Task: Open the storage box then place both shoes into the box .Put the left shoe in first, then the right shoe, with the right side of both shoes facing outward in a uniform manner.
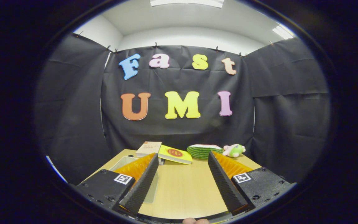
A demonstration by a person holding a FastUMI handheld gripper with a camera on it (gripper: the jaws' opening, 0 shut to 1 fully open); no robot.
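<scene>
My gripper [182,157] is open, its two fingers spread wide above the wooden table [182,186] with nothing between them. A pale storage box [123,162] lies on the table at the left, mostly hidden behind my left finger [141,182]; only its light rim and a bit of its inside show. I cannot tell whether its lid is on.
Beyond the fingers, at the table's far edge, lie a pale book [149,148], a yellow book [175,154], a watermelon-slice toy [204,150] and a small pink and green plush toy [234,150]. Black cloth walls close the booth on three sides.
</scene>
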